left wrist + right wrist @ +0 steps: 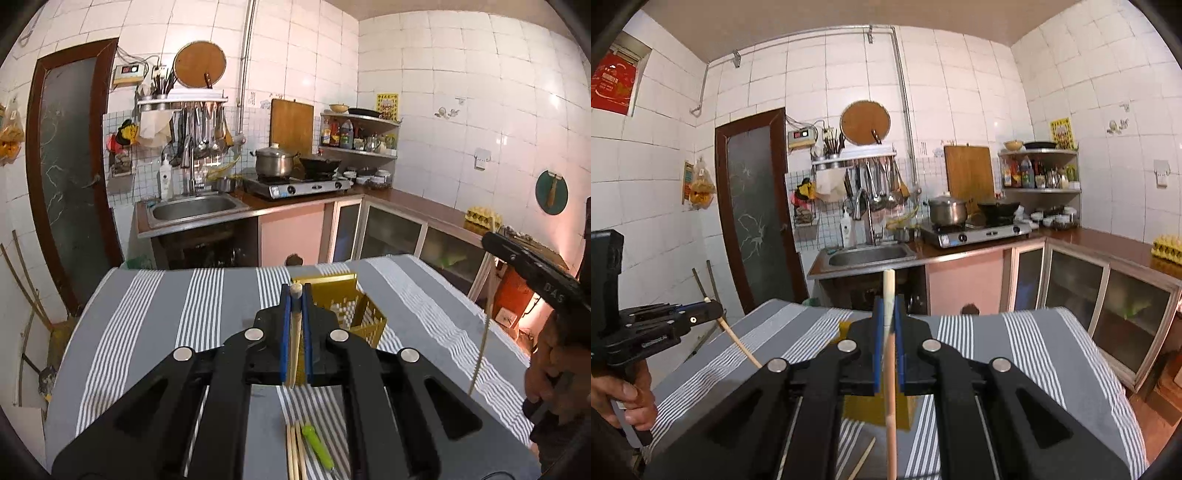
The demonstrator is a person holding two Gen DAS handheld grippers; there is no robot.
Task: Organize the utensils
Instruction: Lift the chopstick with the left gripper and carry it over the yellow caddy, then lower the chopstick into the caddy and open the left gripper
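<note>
My left gripper (295, 295) is shut on a wooden chopstick (294, 339), held above the striped table. It shows at the left of the right wrist view (714, 314) with the chopstick (738, 343) slanting down. My right gripper (888, 314) is shut on another wooden chopstick (891, 387), held nearly upright. In the left wrist view it shows at the right edge (491, 240) with the chopstick (480, 354) hanging down. A yellow slotted utensil basket (354, 306) stands on the table just beyond my left gripper. It shows under my right gripper (871, 410). Several chopsticks (295, 450) and a green-handled tool (317, 445) lie on the cloth.
The table wears a grey and white striped cloth (147, 314). Beyond it run a counter with a sink (195, 208), a gas stove (295, 184) with a pot and a wok, and glass-door cabinets (391, 232). A dark door (70, 173) is at the left.
</note>
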